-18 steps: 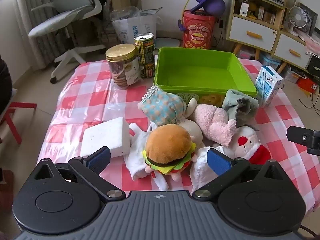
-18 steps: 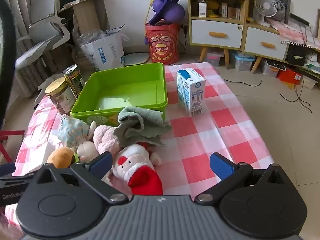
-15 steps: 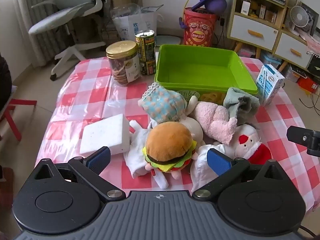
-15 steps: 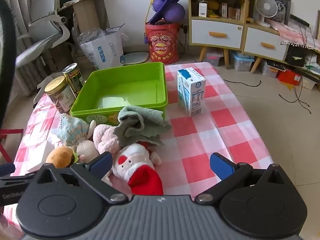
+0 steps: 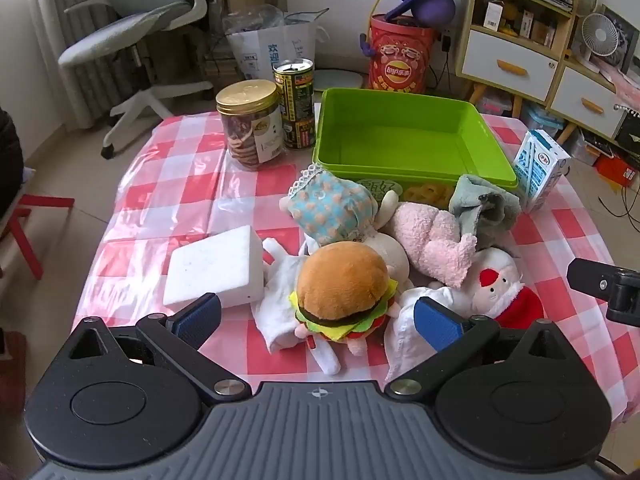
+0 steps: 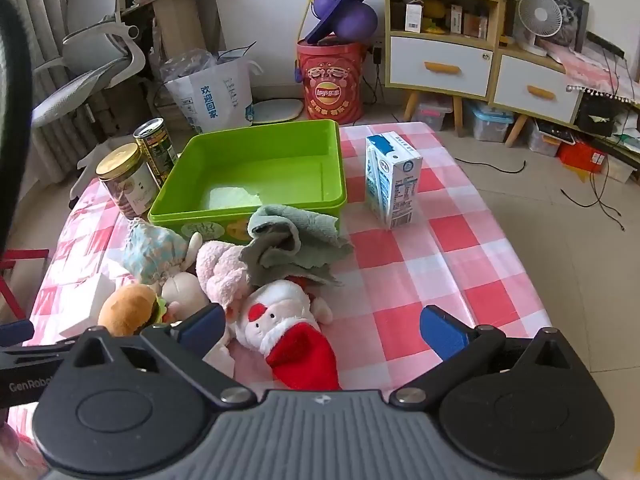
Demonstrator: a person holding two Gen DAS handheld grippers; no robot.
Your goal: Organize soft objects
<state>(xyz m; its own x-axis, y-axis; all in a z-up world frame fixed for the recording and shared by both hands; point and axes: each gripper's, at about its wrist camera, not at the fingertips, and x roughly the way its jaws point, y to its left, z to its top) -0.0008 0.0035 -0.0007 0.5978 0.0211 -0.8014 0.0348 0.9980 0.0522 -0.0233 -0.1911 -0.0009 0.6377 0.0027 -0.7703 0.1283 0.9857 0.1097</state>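
With both claws spread wide and holding nothing, your left gripper frames the brown-bun plush burger, at 12 o'clock. Light, squashy; pinch its bun. Your right gripper faces the white-and-red plush Santa; empty green plastic bin beyond at 11.

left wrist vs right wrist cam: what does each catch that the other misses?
Left wrist only: most of the white foam block and the white cloth under the burger plush.
Right wrist only: bare checkered tablecloth right of the pile.
Both: green bin, empty; milk carton; Santa plush; grey towel. Both grippers open, holding nothing.
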